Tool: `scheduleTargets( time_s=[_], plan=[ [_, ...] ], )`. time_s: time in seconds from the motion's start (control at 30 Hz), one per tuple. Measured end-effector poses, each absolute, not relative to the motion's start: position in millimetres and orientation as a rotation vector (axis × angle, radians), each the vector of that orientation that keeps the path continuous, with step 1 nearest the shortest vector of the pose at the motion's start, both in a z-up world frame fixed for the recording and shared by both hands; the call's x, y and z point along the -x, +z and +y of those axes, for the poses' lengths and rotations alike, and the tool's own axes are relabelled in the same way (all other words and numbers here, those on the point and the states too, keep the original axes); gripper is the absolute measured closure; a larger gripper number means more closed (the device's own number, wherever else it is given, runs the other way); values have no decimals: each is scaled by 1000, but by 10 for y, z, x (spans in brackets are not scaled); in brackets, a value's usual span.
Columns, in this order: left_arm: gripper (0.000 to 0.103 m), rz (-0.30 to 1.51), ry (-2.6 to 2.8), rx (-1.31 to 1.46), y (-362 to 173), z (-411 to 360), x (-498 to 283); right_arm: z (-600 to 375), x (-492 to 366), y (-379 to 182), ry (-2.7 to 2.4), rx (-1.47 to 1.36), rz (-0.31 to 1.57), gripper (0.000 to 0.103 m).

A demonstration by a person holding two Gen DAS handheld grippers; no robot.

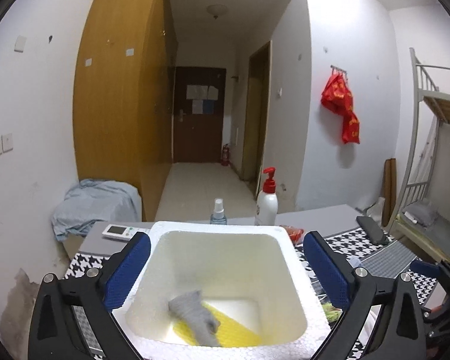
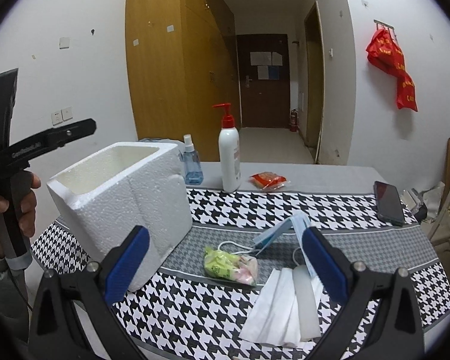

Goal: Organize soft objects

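Note:
A white foam box (image 1: 297, 273) stands on the houndstooth cloth, and my left gripper (image 1: 226, 237) hangs open right above its mouth. Inside, a grey sock (image 1: 195, 312) lies loose and blurred on a yellow cloth (image 1: 240, 333), clear of the blue pads (image 1: 129, 267). In the right wrist view the box (image 2: 120, 204) is at the left. My right gripper (image 2: 226, 231) is open and empty over a blue face mask (image 2: 285, 229), a green crumpled packet (image 2: 228, 265) and white tissues (image 2: 282, 309). A hand (image 2: 12, 207) holds the left gripper's handle.
Behind the box stand a pump bottle (image 2: 229, 162) and a small blue spray bottle (image 2: 192, 165). A red snack packet (image 2: 268, 180) and a black phone (image 2: 388, 202) lie further right. A white remote (image 1: 120, 231) sits at the table's left; a bunk bed frame (image 1: 420, 150) is at right.

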State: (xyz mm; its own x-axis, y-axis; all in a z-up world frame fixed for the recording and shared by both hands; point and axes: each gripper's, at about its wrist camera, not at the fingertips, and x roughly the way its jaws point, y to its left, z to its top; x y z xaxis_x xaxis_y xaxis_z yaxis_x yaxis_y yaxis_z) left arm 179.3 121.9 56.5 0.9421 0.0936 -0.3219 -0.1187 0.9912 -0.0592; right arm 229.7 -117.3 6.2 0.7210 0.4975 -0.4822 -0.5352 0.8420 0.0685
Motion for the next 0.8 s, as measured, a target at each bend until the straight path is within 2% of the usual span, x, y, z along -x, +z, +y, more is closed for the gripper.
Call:
scheduleTargets(
  time_s=[0.23,0.47,0.8],
  plan=[
    [1,277,111,29,621,1084,-1598,-1142,-2237,116,558,86,496,0],
    [1,286,158,129,657,1128,-1409,-1215,-2051,199,564,86,470,0],
    [1,223,239,36,626,748,-1042,-1429,-1762,290,562,73,429,0]
  ],
)
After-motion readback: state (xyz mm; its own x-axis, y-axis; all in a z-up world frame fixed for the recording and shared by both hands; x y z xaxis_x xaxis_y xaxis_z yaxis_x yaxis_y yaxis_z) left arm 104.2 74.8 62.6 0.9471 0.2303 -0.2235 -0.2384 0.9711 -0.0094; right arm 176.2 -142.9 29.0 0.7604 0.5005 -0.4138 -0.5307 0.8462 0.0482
